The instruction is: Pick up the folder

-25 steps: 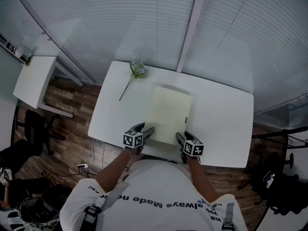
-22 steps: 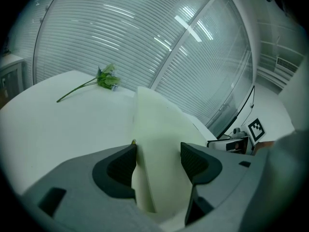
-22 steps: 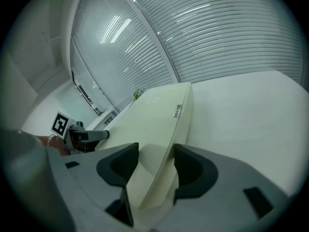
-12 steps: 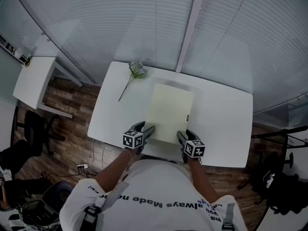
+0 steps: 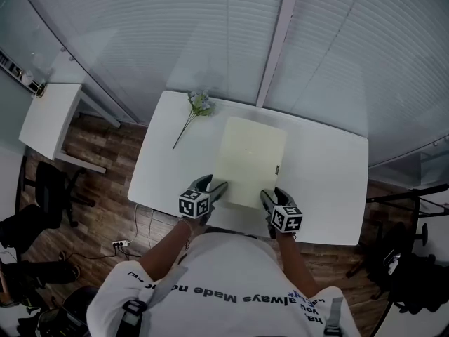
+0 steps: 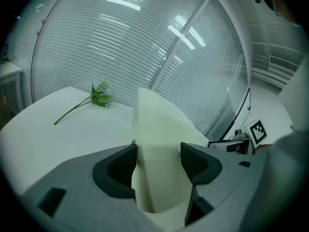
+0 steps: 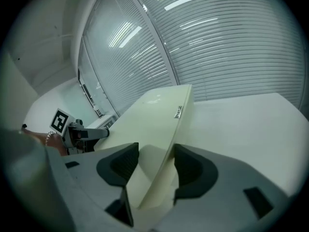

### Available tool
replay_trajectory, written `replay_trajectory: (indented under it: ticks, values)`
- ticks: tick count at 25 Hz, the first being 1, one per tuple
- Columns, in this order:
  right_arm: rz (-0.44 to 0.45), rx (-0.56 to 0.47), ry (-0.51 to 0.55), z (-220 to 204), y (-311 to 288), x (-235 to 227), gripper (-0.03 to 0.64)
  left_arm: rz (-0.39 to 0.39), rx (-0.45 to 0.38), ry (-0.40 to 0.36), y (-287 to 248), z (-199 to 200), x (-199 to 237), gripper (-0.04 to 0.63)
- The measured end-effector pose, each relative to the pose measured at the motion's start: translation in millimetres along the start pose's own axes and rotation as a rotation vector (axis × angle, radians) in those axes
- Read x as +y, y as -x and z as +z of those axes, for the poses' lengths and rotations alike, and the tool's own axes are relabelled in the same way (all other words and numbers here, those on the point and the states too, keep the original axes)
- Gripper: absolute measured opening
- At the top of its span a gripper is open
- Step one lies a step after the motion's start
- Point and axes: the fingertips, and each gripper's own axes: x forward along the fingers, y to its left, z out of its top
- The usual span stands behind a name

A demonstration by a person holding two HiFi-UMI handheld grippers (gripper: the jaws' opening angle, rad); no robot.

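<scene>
A pale cream folder (image 5: pixel 249 160) hangs a little above the white table (image 5: pixel 323 174), gripped at its two near corners. My left gripper (image 5: pixel 216 189) is shut on the near left corner, with the folder (image 6: pixel 159 129) running away between its dark pads. My right gripper (image 5: pixel 266 198) is shut on the near right corner. In the right gripper view the folder (image 7: pixel 154 115) slants between the jaws, and a small label shows on its spine. In each gripper view the other gripper's marker cube shows across the folder, the right (image 6: pixel 257 131) and the left (image 7: pixel 59 121).
A green flower sprig (image 5: pixel 198 105) lies on the table's far left part, also in the left gripper view (image 6: pixel 99 96). Window blinds (image 5: pixel 210 34) rise behind the table. A small white side table (image 5: pixel 49 118) and a dark chair (image 5: pixel 52 184) stand at the left.
Both grippers have risen with the folder. It now looks larger in the head view, and its far edge reaches further toward the blinds.
</scene>
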Motion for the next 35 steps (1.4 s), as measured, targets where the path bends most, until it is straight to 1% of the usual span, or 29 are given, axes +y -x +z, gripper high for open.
replay_trajectory:
  ticks: [11,24,30,35]
  values:
    - [-0.011,-0.067,0.089,39.0,16.9,11.9,0.235,-0.001,-0.069,-0.013,12.6,31.4,-13.0,0.287]
    - [-0.013,-0.18,0.12,92.1,49.6,31.9,0.235,-0.011,-0.174,-0.037,36.6,83.3,-36.6,0.287]
    - [-0.023,-0.233,0.162,115.7,67.1,40.2,0.235,-0.012,-0.226,-0.07,49.2,107.1,-51.9,0.287]
    - [-0.027,-0.278,0.2,136.9,81.3,50.1,0.235,-0.019,-0.266,-0.076,59.3,125.2,-61.0,0.287]
